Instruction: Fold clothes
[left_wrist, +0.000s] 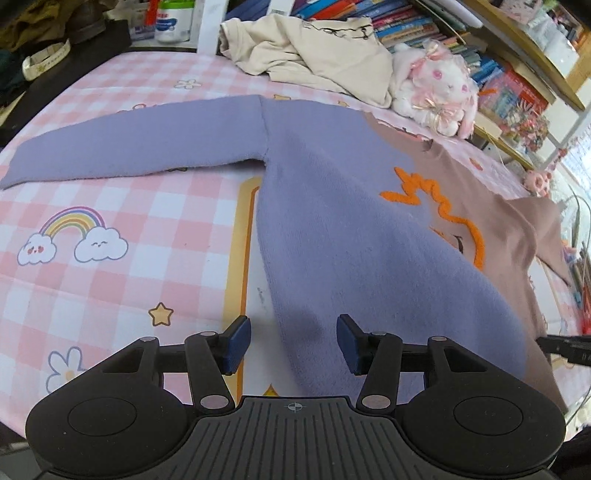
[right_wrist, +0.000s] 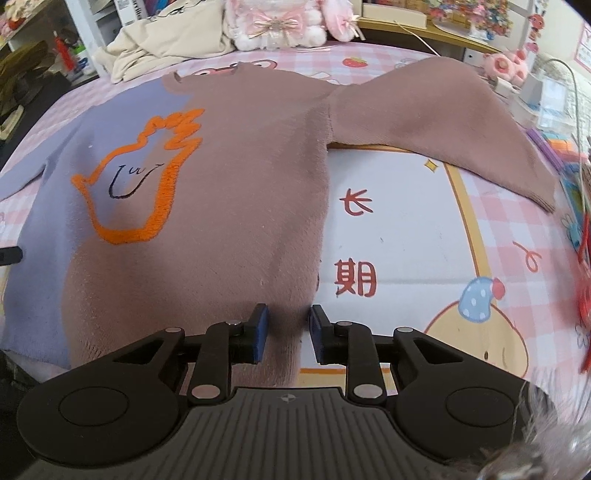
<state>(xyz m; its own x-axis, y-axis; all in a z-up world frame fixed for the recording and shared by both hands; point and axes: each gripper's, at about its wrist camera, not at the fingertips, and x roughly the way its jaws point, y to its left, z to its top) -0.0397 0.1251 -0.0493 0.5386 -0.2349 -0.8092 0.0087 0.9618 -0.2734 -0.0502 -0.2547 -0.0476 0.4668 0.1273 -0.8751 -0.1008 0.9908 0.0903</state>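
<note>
A sweater (left_wrist: 332, 221), purple on one half and brown on the other with an orange outline figure on the chest, lies flat on the pink checked sheet (left_wrist: 129, 280). Its purple sleeve (left_wrist: 129, 147) stretches out to the left. In the right wrist view the brown half (right_wrist: 240, 184) fills the middle and the brown sleeve (right_wrist: 424, 122) spreads to the right. My left gripper (left_wrist: 293, 343) is open over the purple side edge near the hem, the pads clear of the cloth. My right gripper (right_wrist: 288, 332) stands narrowly open astride the brown side edge near the hem, pads not pressing.
A crumpled beige garment (left_wrist: 314, 48) and a white-pink plush bunny (left_wrist: 436, 88) lie at the far edge of the bed. Bookshelves (left_wrist: 509, 85) stand behind and to the right. Dark clutter (left_wrist: 33, 55) sits at the far left. Small toys and cables (right_wrist: 554, 92) crowd the right side.
</note>
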